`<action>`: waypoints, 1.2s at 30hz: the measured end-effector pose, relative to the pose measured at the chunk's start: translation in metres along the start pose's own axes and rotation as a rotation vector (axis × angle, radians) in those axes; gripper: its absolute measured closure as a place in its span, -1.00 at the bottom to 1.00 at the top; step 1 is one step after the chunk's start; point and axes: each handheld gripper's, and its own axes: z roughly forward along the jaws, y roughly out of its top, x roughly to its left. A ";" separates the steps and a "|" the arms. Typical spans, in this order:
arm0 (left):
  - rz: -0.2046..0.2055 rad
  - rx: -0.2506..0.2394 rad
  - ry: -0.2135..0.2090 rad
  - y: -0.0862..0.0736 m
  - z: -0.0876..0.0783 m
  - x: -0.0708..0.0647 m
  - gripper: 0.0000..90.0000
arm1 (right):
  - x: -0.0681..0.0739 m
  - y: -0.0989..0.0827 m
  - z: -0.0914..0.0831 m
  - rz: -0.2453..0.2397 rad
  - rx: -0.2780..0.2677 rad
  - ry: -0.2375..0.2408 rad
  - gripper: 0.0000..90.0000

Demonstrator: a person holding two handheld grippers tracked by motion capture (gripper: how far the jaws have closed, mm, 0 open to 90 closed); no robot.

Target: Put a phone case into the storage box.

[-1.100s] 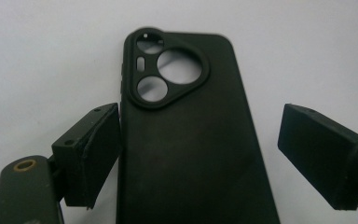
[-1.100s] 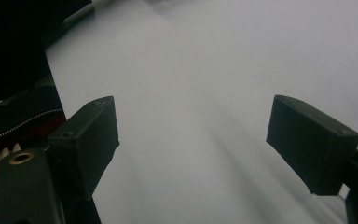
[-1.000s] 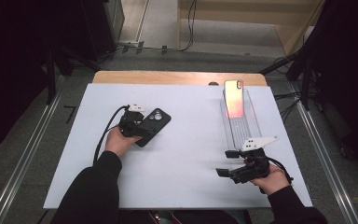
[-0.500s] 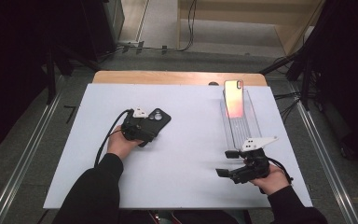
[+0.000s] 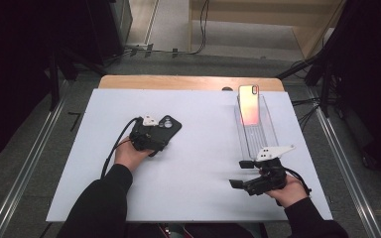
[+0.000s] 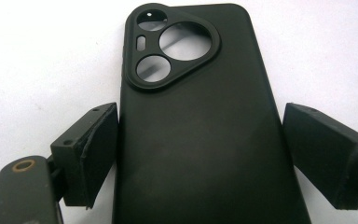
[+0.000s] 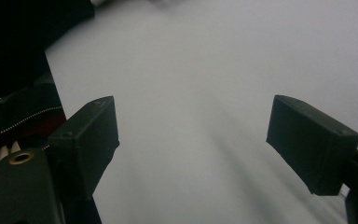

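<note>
My left gripper (image 5: 155,135) sits over the black phone case (image 5: 164,130) on the left half of the white worktop (image 5: 198,148). In the left gripper view the case (image 6: 200,126) lies flat with its back up, the rounded triangular camera cutout at the far end, and its body runs straight between my two black jaws. The left-hand pad is just at the case's edge, perhaps brushing it; the right-hand pad stands clear, with a strip of white worktop showing between it and the case. So the left gripper (image 6: 200,154) is released around the case, not clenched on it. Its jaws have just been closing a little after a brief widening, with the case between them.

My right gripper (image 5: 245,174) rests near the front right of the worktop, held in my right hand (image 5: 287,191), jaws aimed roughly leftward across the surface. In the right gripper view its jaws stand wide apart with bare worktop between them, so this gripper (image 7: 193,135) is released and empty.

Beyond the right gripper, a clear plastic tray (image 5: 263,136) runs lengthwise toward the far edge. A phone (image 5: 248,104) with a glowing pinkish-orange screen leans up at its far end. The tray and phone are well apart from the black case. A cable (image 5: 116,148) trails from the left gripper back beside my left sleeve.
</note>
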 end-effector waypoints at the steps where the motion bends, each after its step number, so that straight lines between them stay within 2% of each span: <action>1: 0.000 0.003 -0.001 0.000 0.000 0.000 -0.69 | 0.000 0.000 0.000 0.000 0.001 0.000 -0.67; 10: -0.013 0.014 -0.002 0.003 -0.002 0.001 -0.65 | 0.000 0.000 0.000 -0.001 -0.002 0.005 -0.67; 12: -0.030 0.010 -0.010 0.004 -0.003 0.002 -0.64 | -0.001 0.000 0.000 -0.001 -0.002 0.006 -0.67; 15: -0.033 -0.007 -0.016 0.007 -0.007 0.002 -0.64 | -0.001 0.000 0.000 0.001 -0.003 0.007 -0.67; 25: -0.066 -0.056 -0.076 0.023 -0.033 -0.003 -0.64 | -0.001 0.001 -0.001 0.008 -0.009 0.000 -0.67; 29: -0.082 -0.081 -0.117 0.025 -0.043 -0.006 -0.64 | -0.001 0.002 -0.002 0.008 -0.011 0.000 -0.67; 32: -0.091 -0.094 -0.124 0.026 -0.050 -0.007 -0.64 | 0.000 0.003 -0.003 0.013 -0.019 0.000 -0.67; 36: -0.087 -0.089 -0.130 0.026 -0.055 -0.012 -0.64 | 0.000 0.004 -0.004 0.021 -0.028 0.002 -0.67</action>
